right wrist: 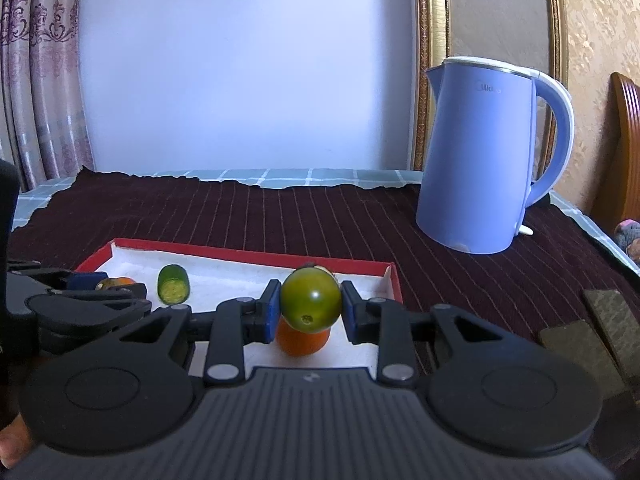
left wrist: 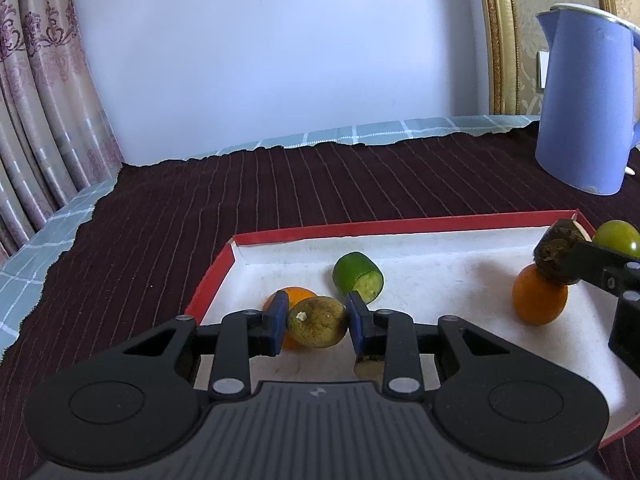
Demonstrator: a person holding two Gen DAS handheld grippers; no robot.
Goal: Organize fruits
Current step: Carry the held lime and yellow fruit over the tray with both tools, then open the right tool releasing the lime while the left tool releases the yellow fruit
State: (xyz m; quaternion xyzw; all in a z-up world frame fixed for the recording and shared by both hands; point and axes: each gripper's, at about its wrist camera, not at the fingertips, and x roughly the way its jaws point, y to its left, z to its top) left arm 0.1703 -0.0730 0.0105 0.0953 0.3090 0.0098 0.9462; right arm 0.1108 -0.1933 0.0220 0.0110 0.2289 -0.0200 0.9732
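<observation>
Left claw: my left gripper [left wrist: 317, 322] has its blue pads pressed on either side of a mottled yellow-green round fruit [left wrist: 317, 322], held over the near left part of the tray; the fruit's pale stem scar faces back toward my camera, long axis lying roughly across, pad to pad
Right claw: my right gripper [right wrist: 310, 306] is clamped on a glossy green round tomato-like fruit [right wrist: 310, 304]; its small dark stem dimple points down and toward me; near spherical, no clear long axis
Tray: shallow white-lined box with a red rim [left wrist: 400, 226], on a dark maroon striped cloth [left wrist: 280, 184]; both held fruits hang above its floor
Cucumber piece: short green cylinder [left wrist: 358, 282] lying on its side on the tray floor, cut face turned toward me and to the right, long axis running away to the left; apart from my left pads
Oranges: one orange round fruit [left wrist: 298, 294] just behind the left-held fruit, partly hidden by the pad; another [right wrist: 303, 340] directly under the right-held fruit
Brown lump: dark rough piece [left wrist: 558, 254] seen by my right claw's finger above that second orange; what it is I cannot tell
Kettle: lilac-blue electric kettle [right wrist: 480, 160] upright on the cloth beyond the tray's far right corner, well apart
Dark blocks: at the right edge of the cloth [right wrist: 592, 336]
Backdrop: white wall, patterned curtain [left wrist: 44, 100] at left
</observation>
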